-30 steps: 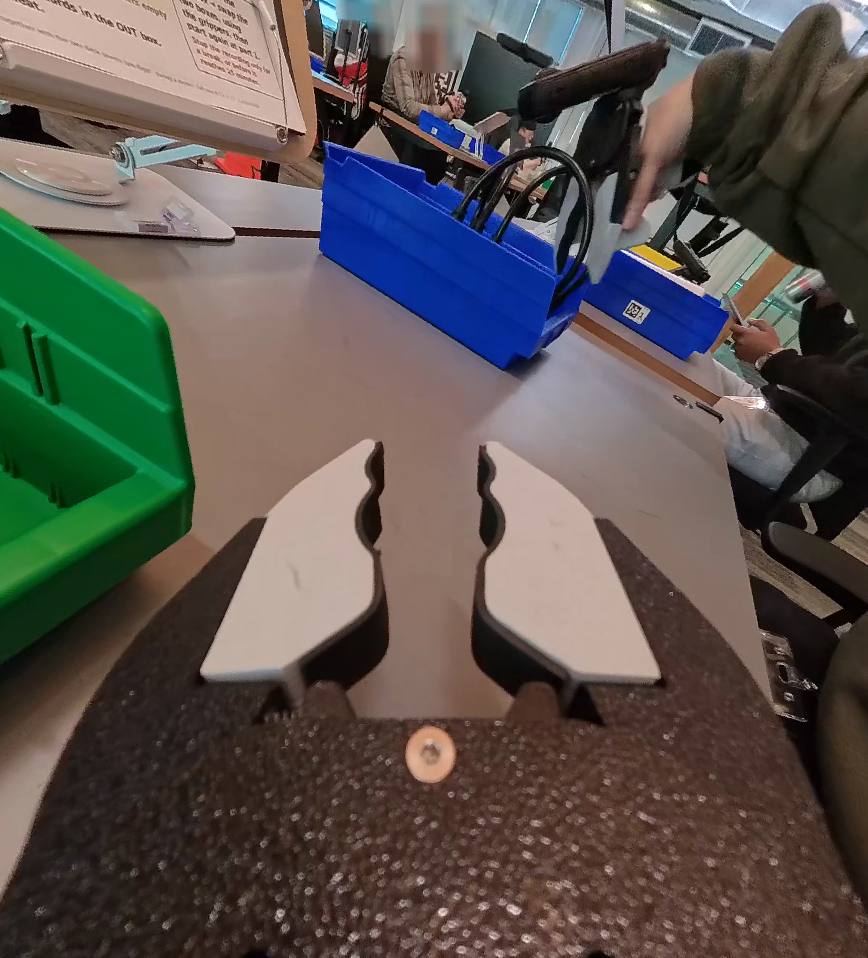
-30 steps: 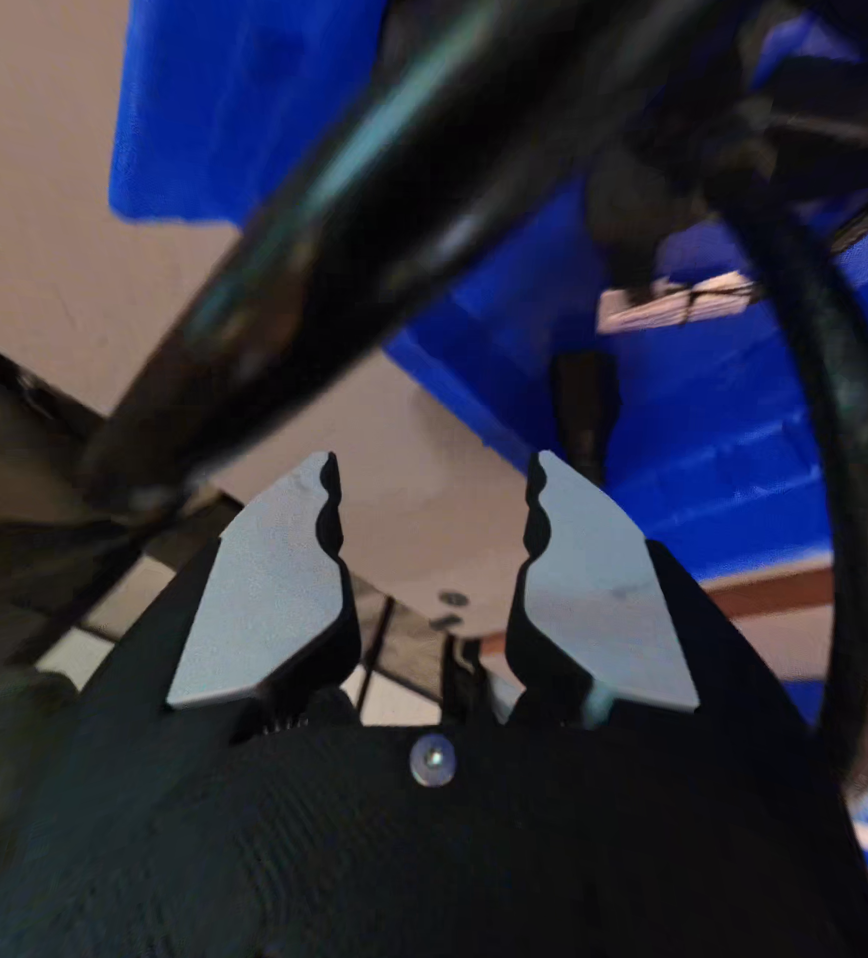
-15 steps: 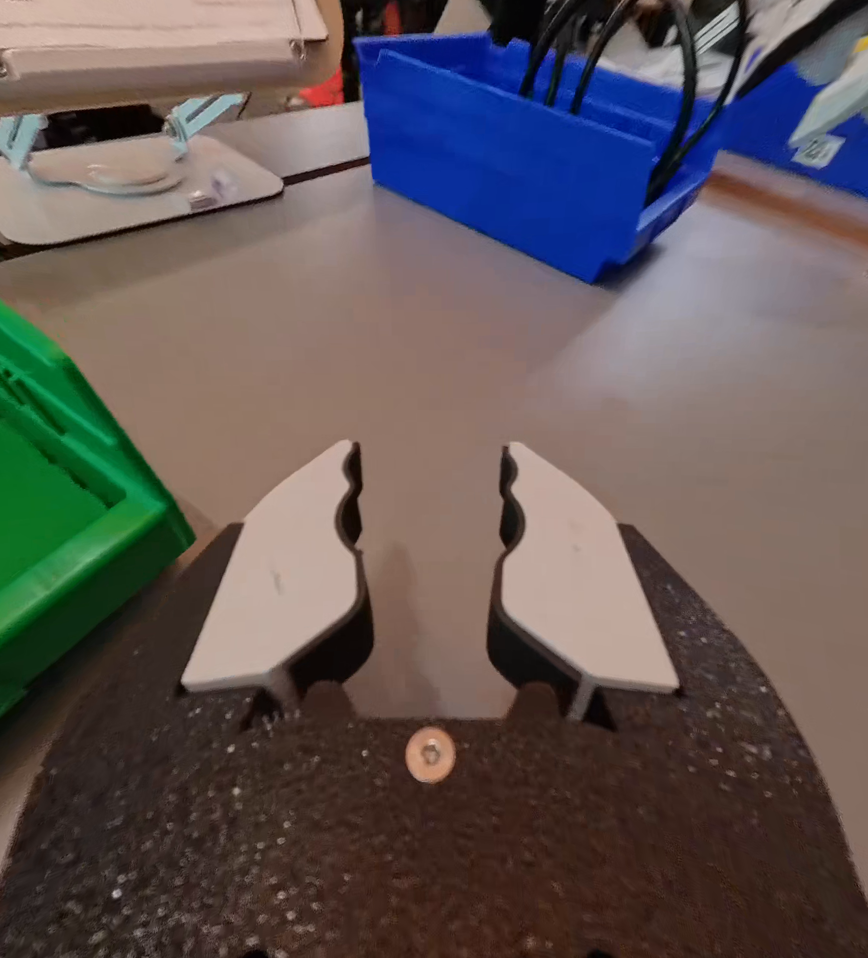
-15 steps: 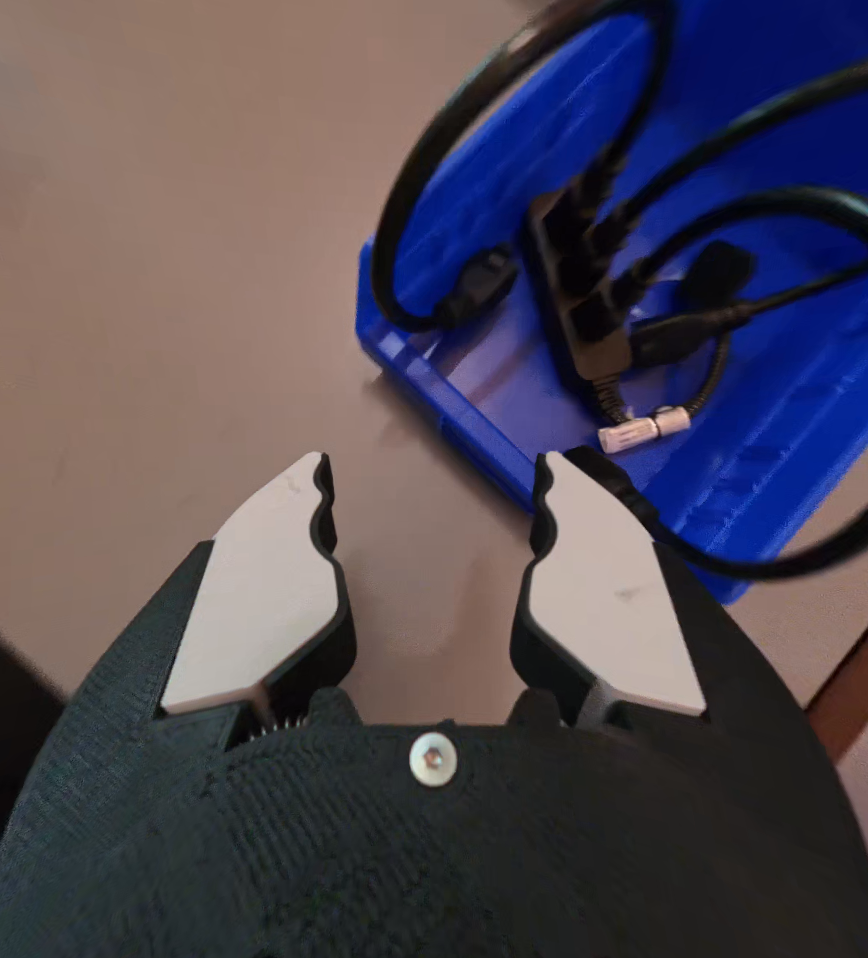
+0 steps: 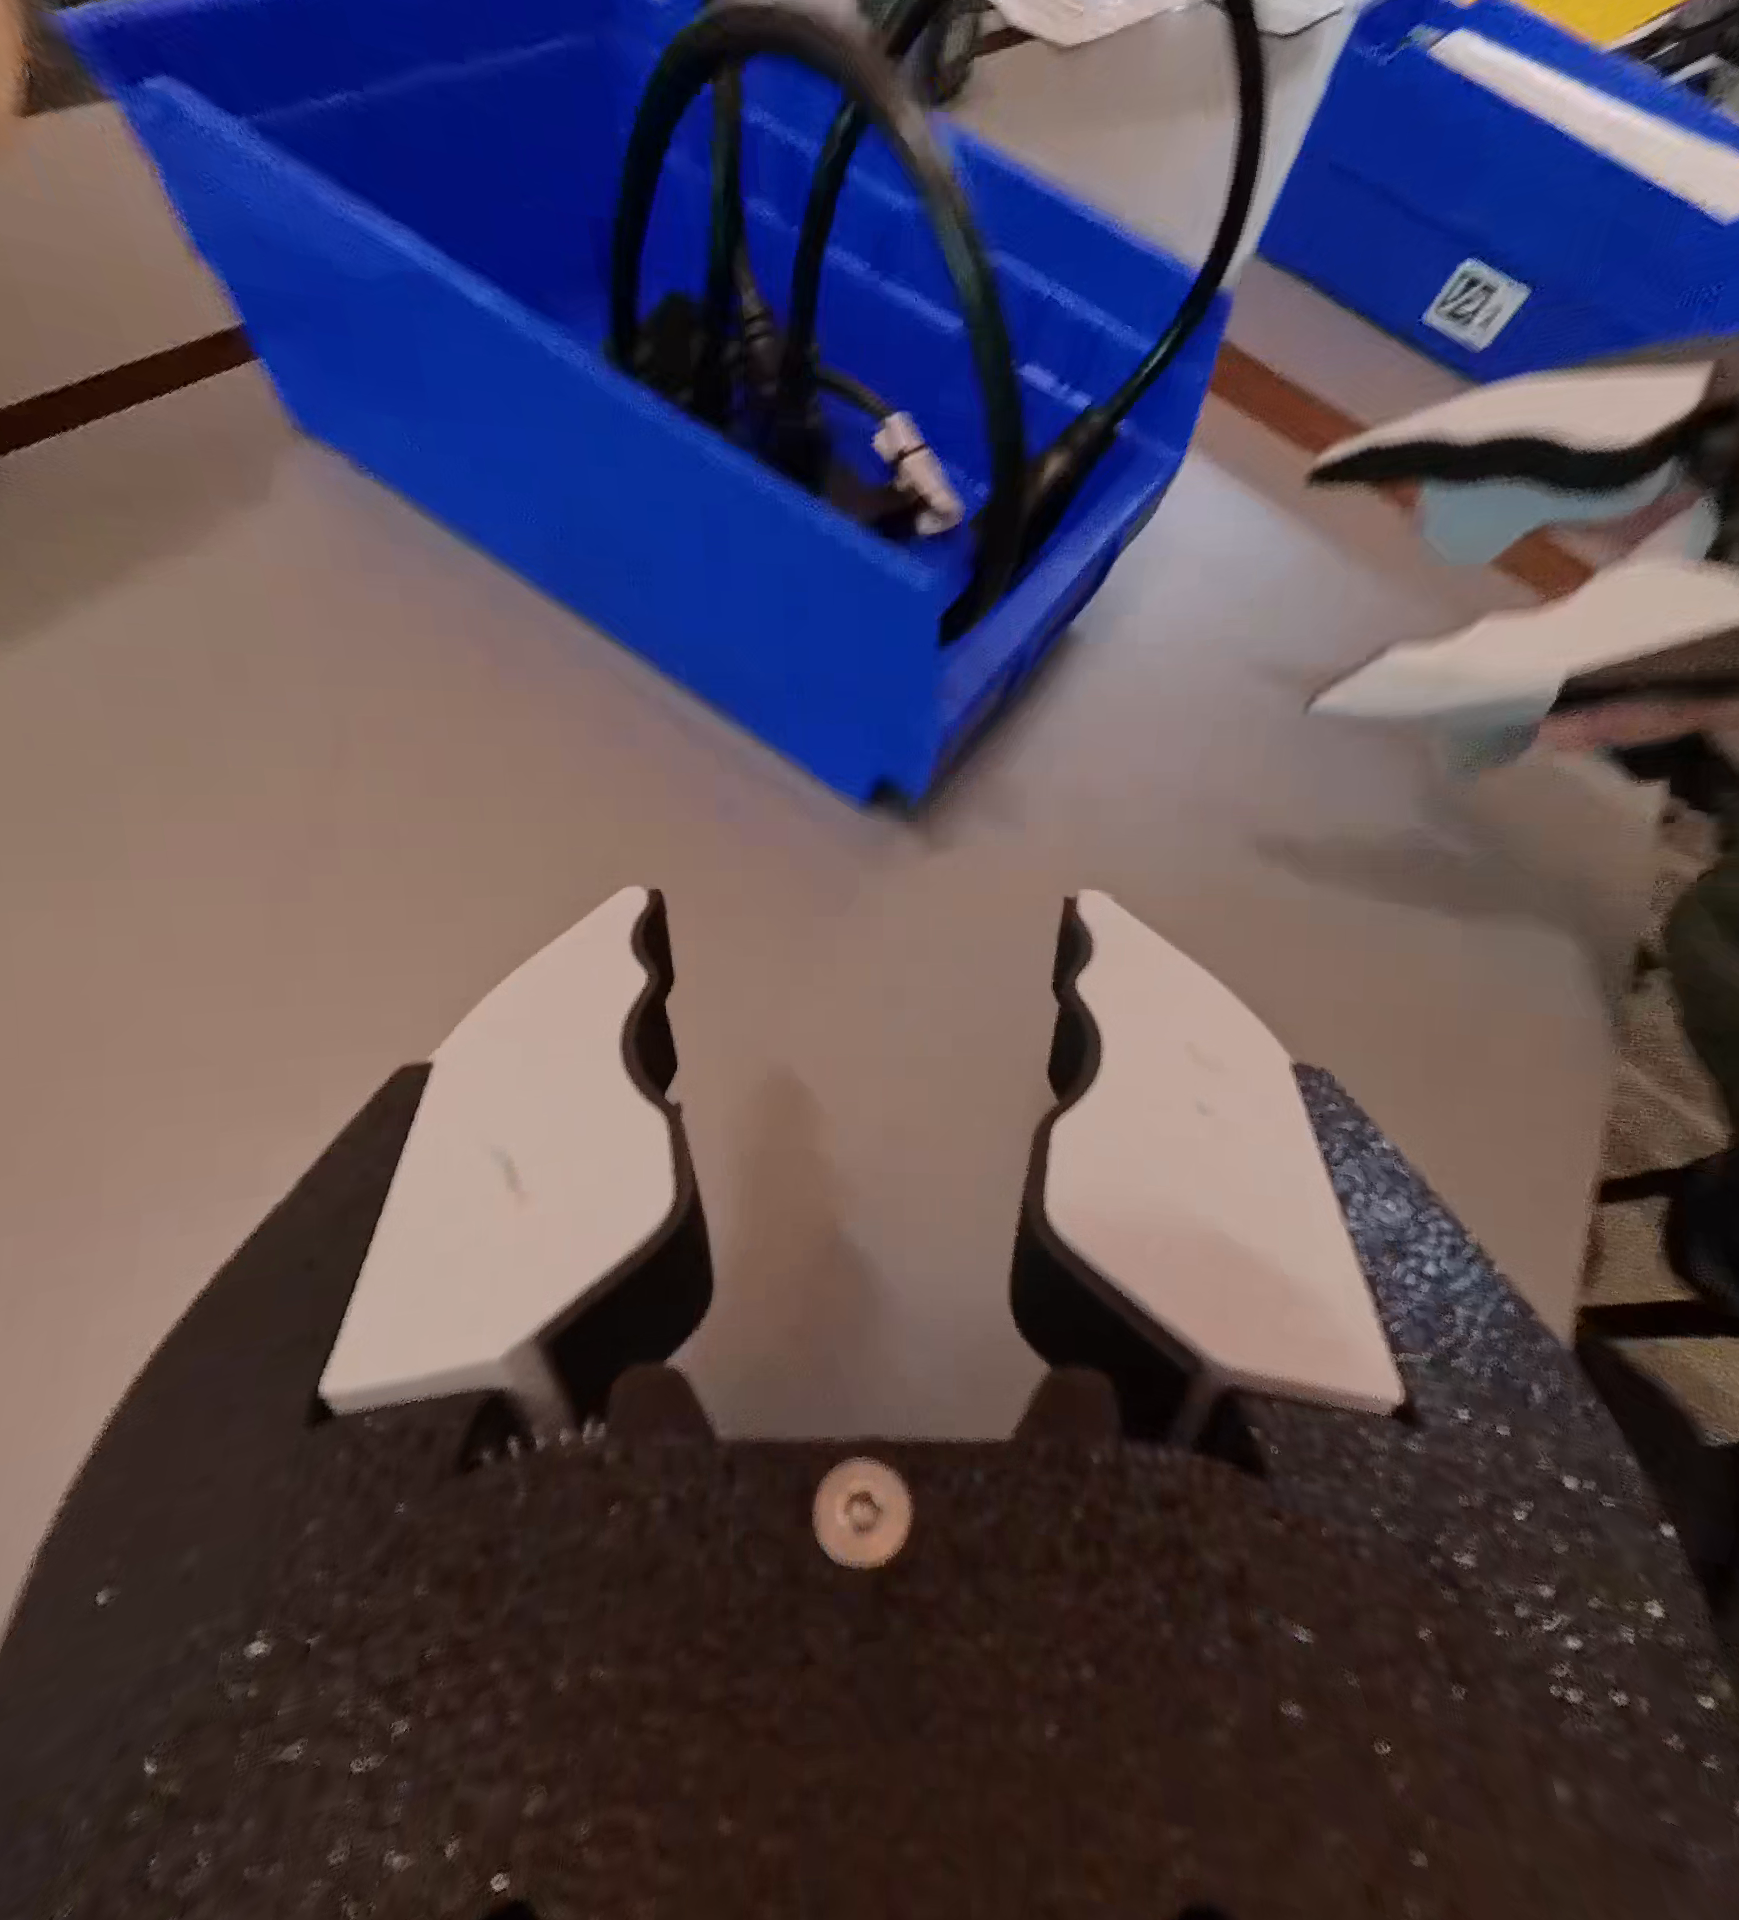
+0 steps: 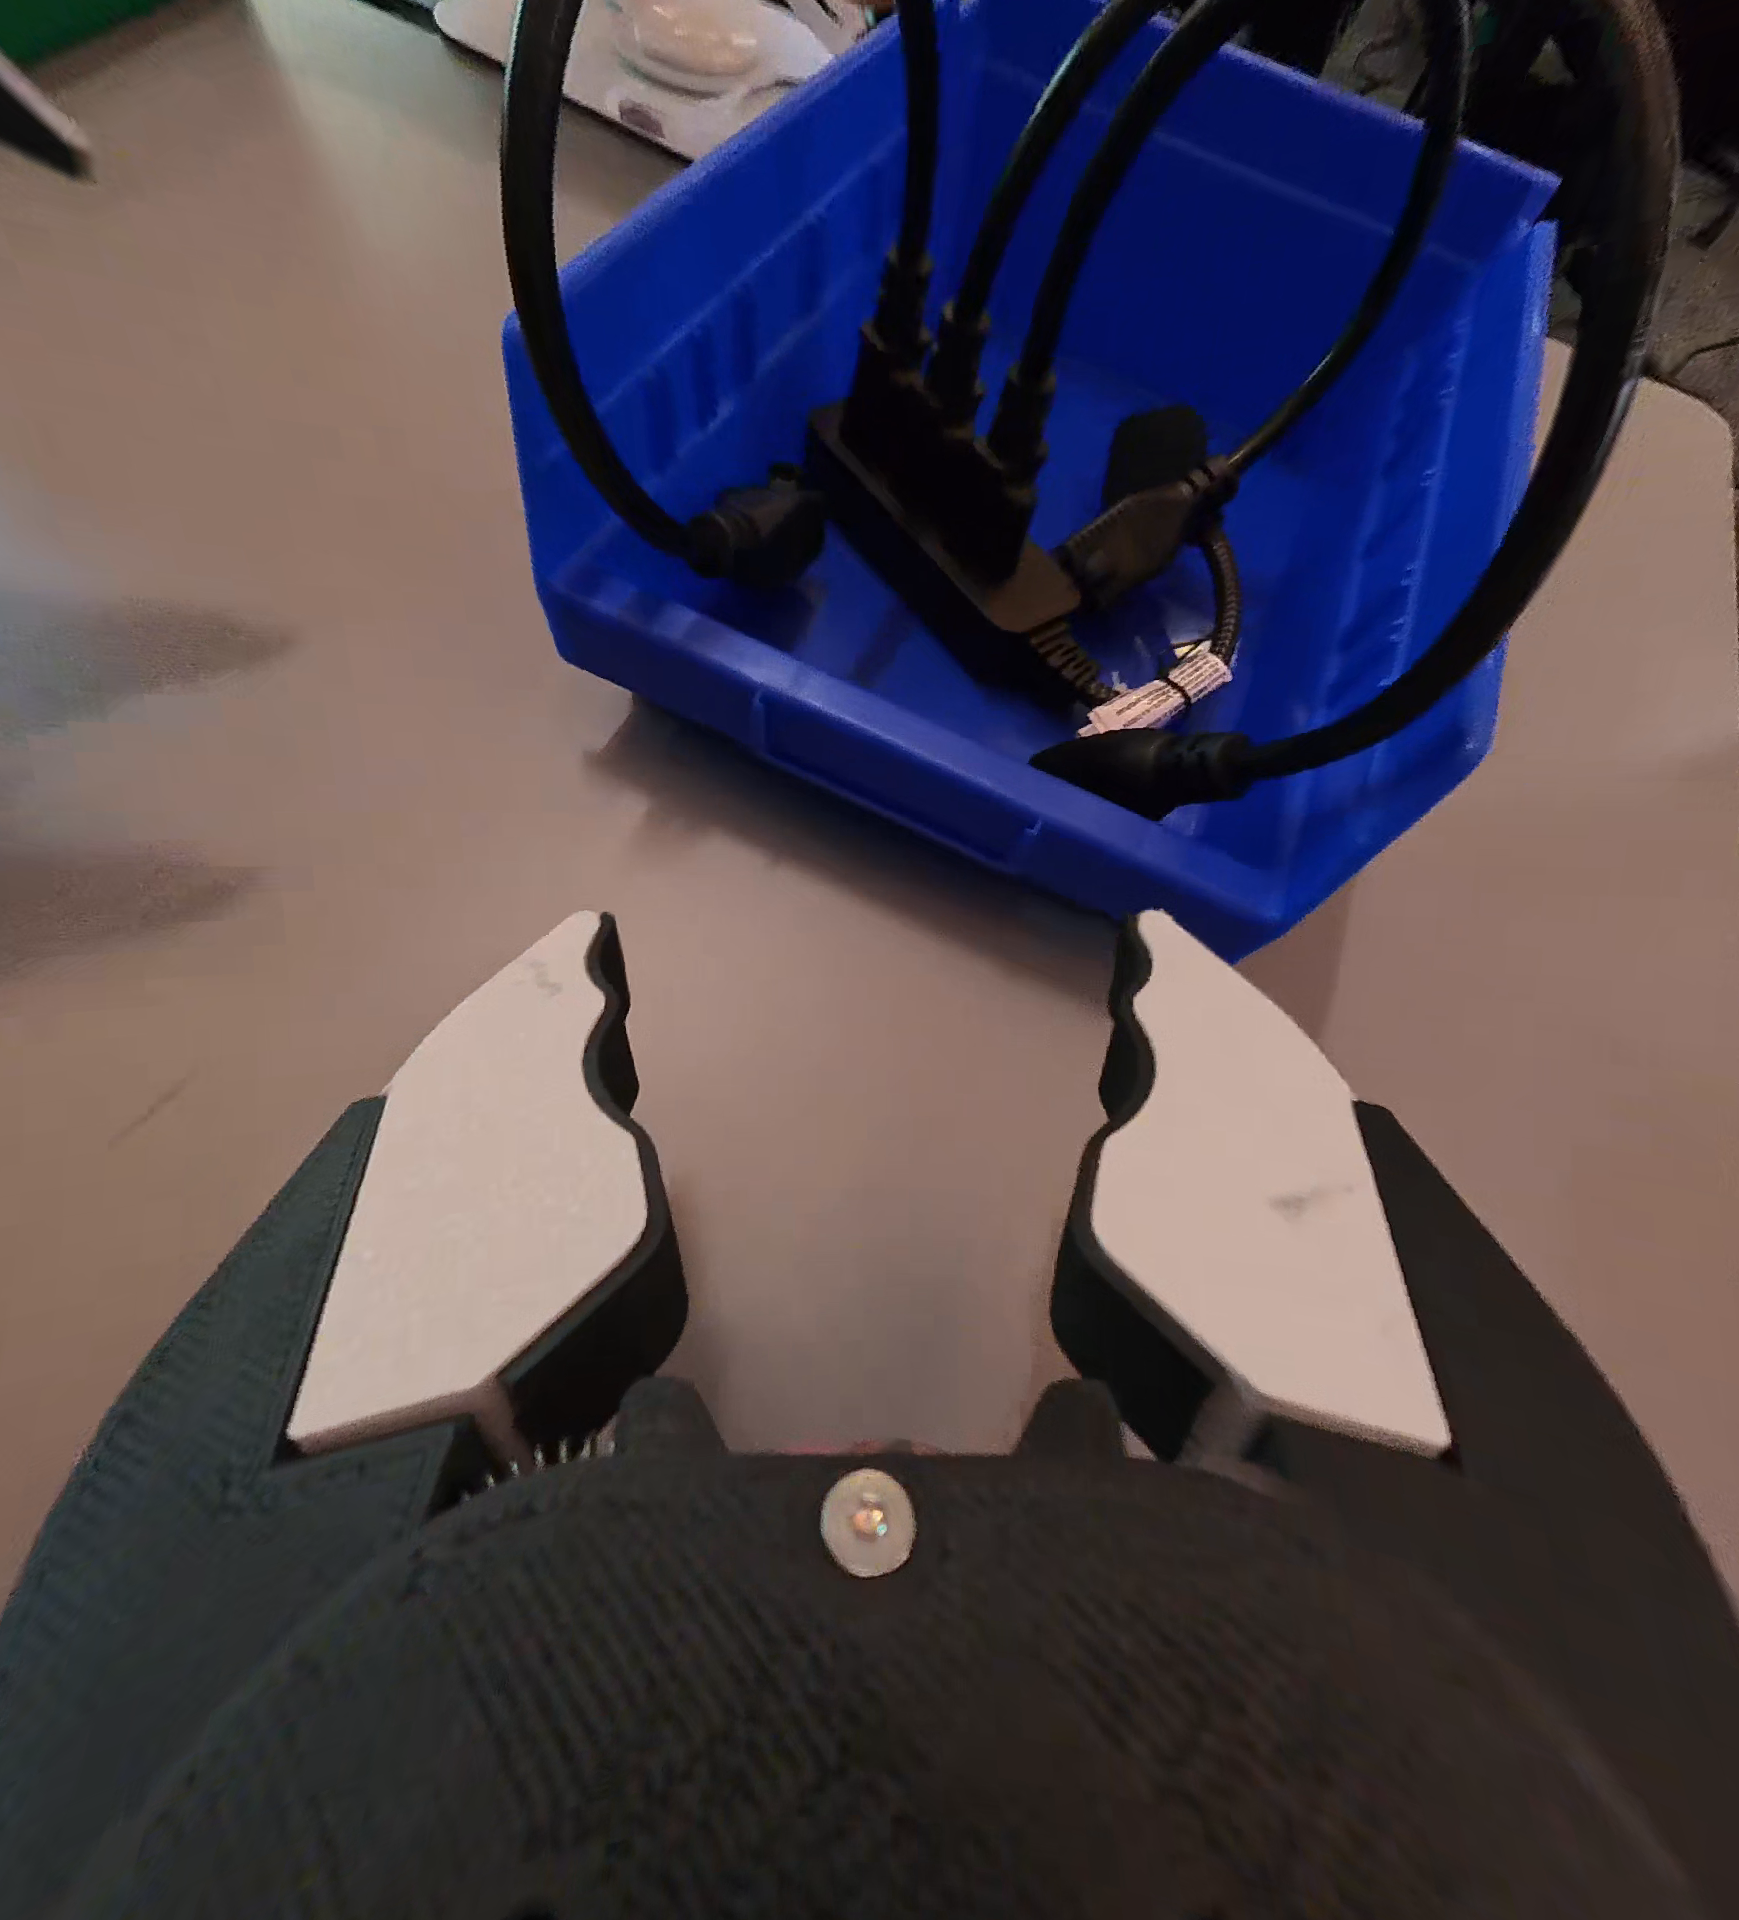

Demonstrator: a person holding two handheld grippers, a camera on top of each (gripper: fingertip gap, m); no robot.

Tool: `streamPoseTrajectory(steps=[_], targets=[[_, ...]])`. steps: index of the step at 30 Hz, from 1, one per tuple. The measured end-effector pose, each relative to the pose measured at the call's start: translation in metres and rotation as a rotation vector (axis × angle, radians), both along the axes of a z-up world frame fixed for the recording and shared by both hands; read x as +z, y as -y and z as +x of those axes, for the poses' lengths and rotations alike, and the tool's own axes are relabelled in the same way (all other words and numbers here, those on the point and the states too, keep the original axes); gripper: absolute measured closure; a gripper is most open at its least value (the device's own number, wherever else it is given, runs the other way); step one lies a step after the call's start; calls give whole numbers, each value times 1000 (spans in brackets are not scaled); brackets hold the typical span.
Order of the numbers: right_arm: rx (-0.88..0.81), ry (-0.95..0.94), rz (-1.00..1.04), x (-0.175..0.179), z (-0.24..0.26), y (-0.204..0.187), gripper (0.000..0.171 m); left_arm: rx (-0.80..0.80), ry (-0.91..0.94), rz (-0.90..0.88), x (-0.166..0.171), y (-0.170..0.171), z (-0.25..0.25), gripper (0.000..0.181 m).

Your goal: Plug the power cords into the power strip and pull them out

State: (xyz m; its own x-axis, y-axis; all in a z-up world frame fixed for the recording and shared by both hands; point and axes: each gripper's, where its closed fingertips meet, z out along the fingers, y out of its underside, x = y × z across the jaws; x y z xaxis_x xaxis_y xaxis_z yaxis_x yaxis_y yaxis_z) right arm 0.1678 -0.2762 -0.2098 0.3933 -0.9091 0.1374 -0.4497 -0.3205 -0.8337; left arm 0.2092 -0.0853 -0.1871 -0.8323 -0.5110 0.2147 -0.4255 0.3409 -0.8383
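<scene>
Grey table (image 5: 221, 790) under both tongs, bare between each pair of fingers.

Blue bin (image 6: 1291, 862) sits on it, straight ahead of the right tongs (image 6: 865, 956) and just past their fingertips; ahead and slightly left of the left tongs (image 5: 860, 914), a bit farther off. A second blue bin (image 5: 1530, 208) with a white sticker is beyond the first, far right of the left tongs.

Black power cords (image 6: 1000, 187) arc up out of the near bin in tall loops. Three are plugged side by side into the black power strip (image 6: 948, 520), which lies on the bin floor, tilted. Loose cord ends: one plug (image 6: 751, 530) left of the strip, one (image 6: 1145, 764) at the near wall closest to the right tongs, another cluster right of the strip. Small white tag (image 6: 1156, 701) on a thin cable near the strip's front end.

Left tongs: fingers spread wide, nothing between them, hovering over table. Right tongs: also spread wide and empty. In the left wrist view the right tongs (image 5: 1353, 582) show at the right, blurred, level with the bin's near corner, tips pointing at it, not touching.
</scene>
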Motion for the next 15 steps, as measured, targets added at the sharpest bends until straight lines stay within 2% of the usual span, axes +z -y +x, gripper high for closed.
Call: streamPoseTrajectory(steps=[3, 5, 8, 9, 10, 12, 13, 15], targets=[[-19, -23, 73, 1, -4, 4, 80, -33, -123, 39, 11, 47, 9, 106], [-56, -25, 93, 2, -4, 12, 80, -14, -169, 105, 8, 71, 23, 103], [-56, -20, 89, 4, -7, 16, 82, 120, -187, 278, -8, 83, 54, 101], [-48, -17, 92, 5, -9, 15, 83, 142, -161, 328, -11, 82, 64, 87], [-39, -14, 101, 6, -9, 14, 84, 138, -157, 337, -11, 85, 68, 82], [-16, -11, 122, 7, -12, 13, 85, 100, -203, 302, -4, 89, 59, 110], [-10, -9, 130, 8, -13, 13, 85, 75, -205, 274, 4, 88, 54, 119], [-9, -6, 152, 8, -16, 17, 86, 10, -194, 195, 24, 82, 44, 109]])
